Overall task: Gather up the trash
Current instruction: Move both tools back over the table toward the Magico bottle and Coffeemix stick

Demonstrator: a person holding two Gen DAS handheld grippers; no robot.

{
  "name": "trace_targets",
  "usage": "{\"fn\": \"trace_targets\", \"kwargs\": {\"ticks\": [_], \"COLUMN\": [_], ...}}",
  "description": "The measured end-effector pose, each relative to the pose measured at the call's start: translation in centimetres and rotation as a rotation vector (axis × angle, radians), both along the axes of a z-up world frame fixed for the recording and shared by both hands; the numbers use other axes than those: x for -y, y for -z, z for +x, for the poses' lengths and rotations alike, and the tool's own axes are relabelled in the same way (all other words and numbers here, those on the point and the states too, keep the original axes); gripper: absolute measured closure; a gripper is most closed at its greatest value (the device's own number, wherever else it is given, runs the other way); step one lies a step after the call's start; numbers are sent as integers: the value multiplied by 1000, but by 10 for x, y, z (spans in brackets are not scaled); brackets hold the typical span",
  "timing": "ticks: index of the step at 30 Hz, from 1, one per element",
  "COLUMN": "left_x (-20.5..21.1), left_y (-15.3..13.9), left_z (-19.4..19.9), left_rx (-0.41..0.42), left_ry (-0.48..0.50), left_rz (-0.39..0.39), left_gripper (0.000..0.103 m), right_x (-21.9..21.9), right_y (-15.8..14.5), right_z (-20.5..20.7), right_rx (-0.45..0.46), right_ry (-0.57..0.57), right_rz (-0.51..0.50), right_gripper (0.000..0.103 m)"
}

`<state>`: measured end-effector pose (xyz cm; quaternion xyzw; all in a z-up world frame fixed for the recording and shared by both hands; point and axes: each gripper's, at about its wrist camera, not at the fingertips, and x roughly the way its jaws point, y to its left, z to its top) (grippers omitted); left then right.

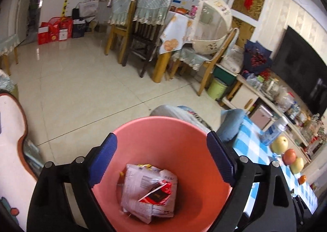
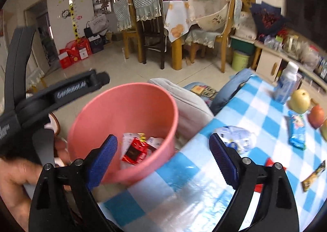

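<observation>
Fruit (image 2: 300, 98) and a white bottle (image 2: 286, 82) sit on the blue-checked tablecloth (image 2: 255, 113); covered dining chairs (image 2: 147, 21) stand beyond, gift bags (image 2: 75, 53) against the wall.

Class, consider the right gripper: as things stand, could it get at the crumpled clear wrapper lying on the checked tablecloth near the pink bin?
Probably yes. The right gripper is open, and the crumpled wrapper lies just beyond its right finger on the tablecloth, with nothing between them. The pink bin stands off to the left.
</observation>
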<state>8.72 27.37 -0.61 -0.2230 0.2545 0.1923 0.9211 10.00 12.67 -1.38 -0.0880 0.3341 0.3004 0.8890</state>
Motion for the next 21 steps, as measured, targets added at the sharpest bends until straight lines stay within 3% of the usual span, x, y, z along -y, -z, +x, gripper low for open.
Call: {"fn": "trace_targets", "kwargs": {"ticks": [5, 12, 21], "left_x": [17, 38, 76], "left_y": [-4, -12, -23], "left_z": [2, 14, 17], "left_rx": [45, -4, 67], "left_ry": [50, 55, 182], "left_rz": [40, 125, 151], "left_gripper": [13, 13, 13], "right_x": [21, 47, 92], "right_y": [4, 6, 18], "right_z": [-11, -27, -39], "right_rx": [56, 131, 21], "right_ry": [9, 41, -4], "right_rz": [-48, -112, -26], "right_gripper": [8, 5, 5]}}
